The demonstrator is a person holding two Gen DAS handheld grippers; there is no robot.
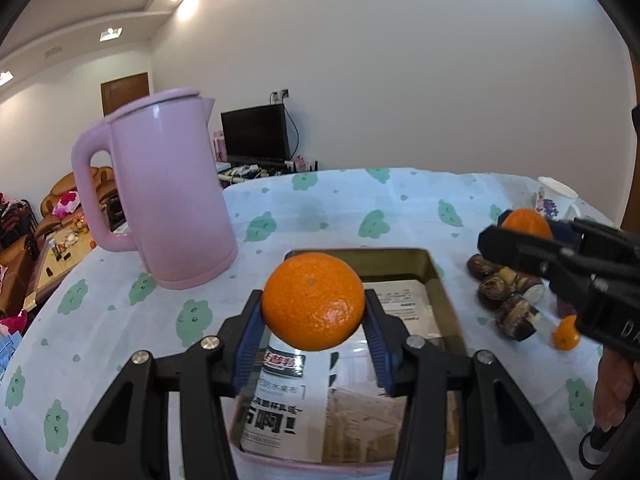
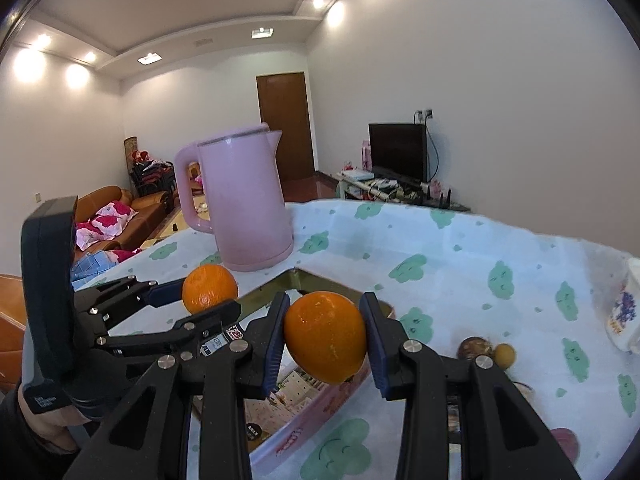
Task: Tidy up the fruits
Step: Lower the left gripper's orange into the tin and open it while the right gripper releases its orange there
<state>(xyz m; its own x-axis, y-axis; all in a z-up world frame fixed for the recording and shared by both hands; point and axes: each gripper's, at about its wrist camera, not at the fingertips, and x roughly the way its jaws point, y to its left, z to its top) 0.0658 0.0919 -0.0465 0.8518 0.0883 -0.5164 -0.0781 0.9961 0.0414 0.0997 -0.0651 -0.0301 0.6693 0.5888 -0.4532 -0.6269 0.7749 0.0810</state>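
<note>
- The left tongs (image 1: 314,312) grip a round orange (image 1: 314,306) between their blue pads, held above the near end of the rectangular tin (image 1: 434,268) (its floor is lined with printed paper).
- The right tongs (image 2: 325,340) clamp a second orange (image 2: 326,342) over the tin's right rim (image 2: 384,308).
- A pink kettle (image 1: 168,192) stands on the cloud-patterned surface (image 1: 360,200), left of the tin.
- Dark brown fruits (image 1: 506,298) and a small orange fruit (image 1: 566,334) lie on the surface, right of the tin.
- A printed cup (image 1: 554,198) stands further back.

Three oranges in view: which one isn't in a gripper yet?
The small orange on the tablecloth beside the brown fruits; the other two are clamped in the left gripper and right gripper.
</note>
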